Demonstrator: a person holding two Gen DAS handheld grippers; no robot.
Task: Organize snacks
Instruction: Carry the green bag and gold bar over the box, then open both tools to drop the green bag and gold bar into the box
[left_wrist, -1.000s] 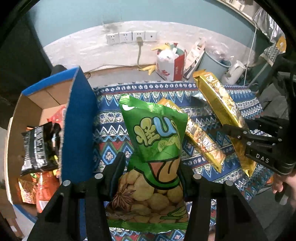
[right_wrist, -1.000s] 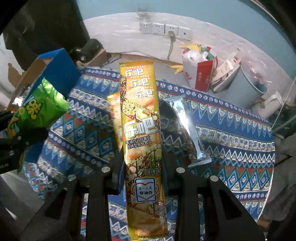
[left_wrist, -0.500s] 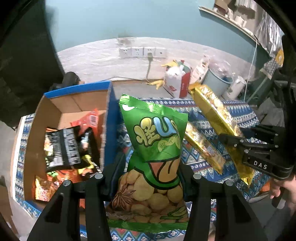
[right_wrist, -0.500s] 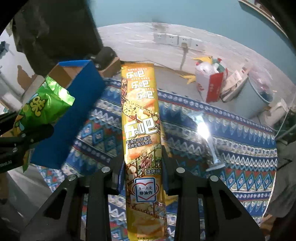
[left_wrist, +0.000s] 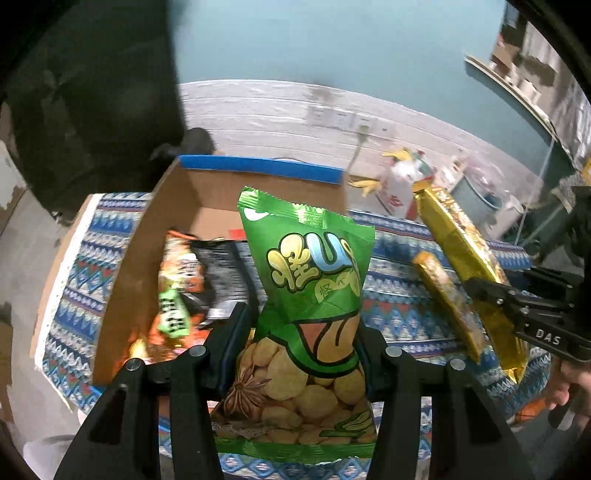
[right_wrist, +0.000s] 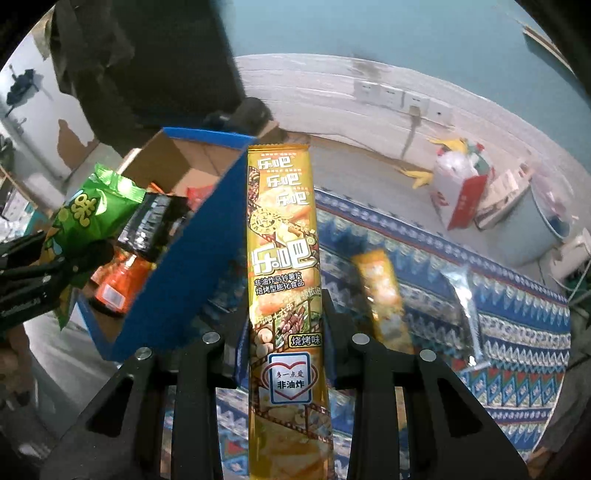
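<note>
Left claw (left_wrist: 303, 343) clenched on green snack bag (left_wrist: 306, 295), over open cardboard box (left_wrist: 147, 236). Right claw (right_wrist: 284, 339) grasping yellow chip sleeve (right_wrist: 284, 258), beside box.

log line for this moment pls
left gripper: holds green snack bag | right gripper: holds yellow chip pack | cardboard box: part-filled

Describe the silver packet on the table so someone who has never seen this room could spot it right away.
Start at the table covered by the blue patterned cloth, with the blue cardboard box at one end. Away from the box, two loose packets lie flat on the cloth: a yellow packet and, beyond it, the silver packet. It alone is plain shiny foil, narrow, with no printing visible.
</note>
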